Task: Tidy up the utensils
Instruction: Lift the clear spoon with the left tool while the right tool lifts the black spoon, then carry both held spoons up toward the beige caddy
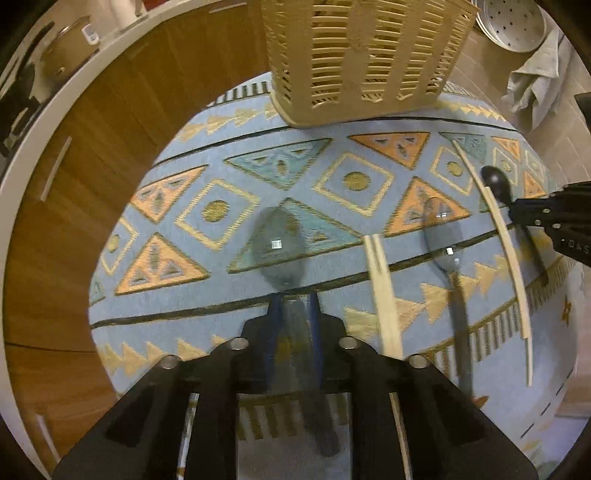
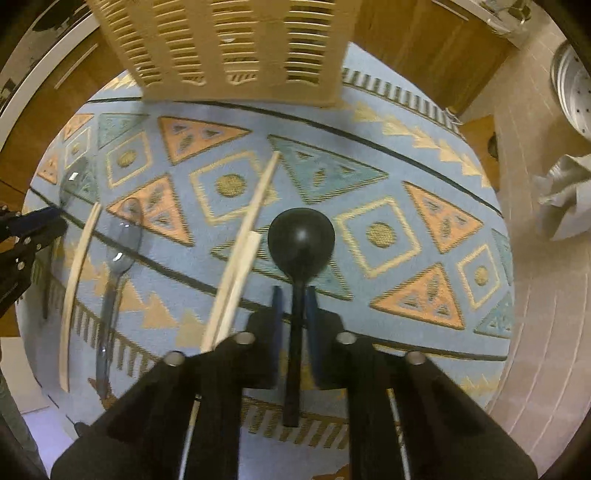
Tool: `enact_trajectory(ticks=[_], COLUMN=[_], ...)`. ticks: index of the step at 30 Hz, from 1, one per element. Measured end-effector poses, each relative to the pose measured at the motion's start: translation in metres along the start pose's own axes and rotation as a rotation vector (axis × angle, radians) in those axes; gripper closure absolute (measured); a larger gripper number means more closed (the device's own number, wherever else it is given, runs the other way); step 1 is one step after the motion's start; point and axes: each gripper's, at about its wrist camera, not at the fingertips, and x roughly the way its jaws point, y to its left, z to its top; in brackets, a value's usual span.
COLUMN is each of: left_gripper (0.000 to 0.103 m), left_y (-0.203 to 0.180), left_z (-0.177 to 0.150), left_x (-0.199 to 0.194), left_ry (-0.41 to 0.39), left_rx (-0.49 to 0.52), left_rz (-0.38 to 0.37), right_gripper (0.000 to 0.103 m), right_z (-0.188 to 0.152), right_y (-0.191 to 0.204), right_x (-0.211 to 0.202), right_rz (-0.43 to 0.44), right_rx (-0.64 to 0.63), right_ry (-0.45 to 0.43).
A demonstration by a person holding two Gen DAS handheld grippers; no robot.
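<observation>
In the left wrist view my left gripper (image 1: pixel 293 301) is shut on the handle of a clear plastic spoon (image 1: pixel 280 243), its bowl pointing toward the beige slotted basket (image 1: pixel 362 55). In the right wrist view my right gripper (image 2: pixel 294 295) is shut on the handle of a black spoon (image 2: pixel 301 243), below the same basket (image 2: pixel 229 48). A second clear spoon (image 1: pixel 443 236) (image 2: pixel 118 258) lies on the patterned blue rug (image 1: pixel 184 332). Pale chopsticks lie beside it: one pair (image 1: pixel 382 295) (image 2: pixel 240 258) in the middle, another stick (image 1: pixel 511 258) (image 2: pixel 75 280) further off.
The rug (image 2: pixel 424 295) lies on a wooden surface (image 1: pixel 92 147) and beige tiles (image 2: pixel 535 332). A perforated metal tray (image 1: pixel 513 26) and a crumpled grey cloth (image 1: pixel 535 81) sit beyond the rug at the right. A pot (image 1: pixel 70 44) stands at far left.
</observation>
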Motion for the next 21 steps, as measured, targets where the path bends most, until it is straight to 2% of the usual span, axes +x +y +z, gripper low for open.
enact_trajectory(ticks=[3,7,14,21], left_gripper=[0.093,0.093,0.093,0.093], left_y=[-0.004,0.003,0.01,0.019], left_z=[-0.001,-0.006,-0.007,0.0], left_x=[-0.002,-0.011,-0.061,-0.116], left_ry=[-0.023,-0.098,-0.326,-0.56], left_rx=[-0.019,-0.07,-0.146,-0.215], left_rz=[0.003,-0.059,-0.137,-0.215], right_gripper=[0.098,0.098,0.098,0.098], right_z=[0.0,-0.009,-0.025,-0.022], right_y=[0.005,0.004,0.0,-0.016], right_x=[-0.003,-0.017,-0.072,-0.119], right_rz=[0.018,0.089,0.182,0.28], right_rx=[-0.004,-0.011,-0.033,-0.035], right_ry=[-0.01,-0.061,-0.237,-0.432])
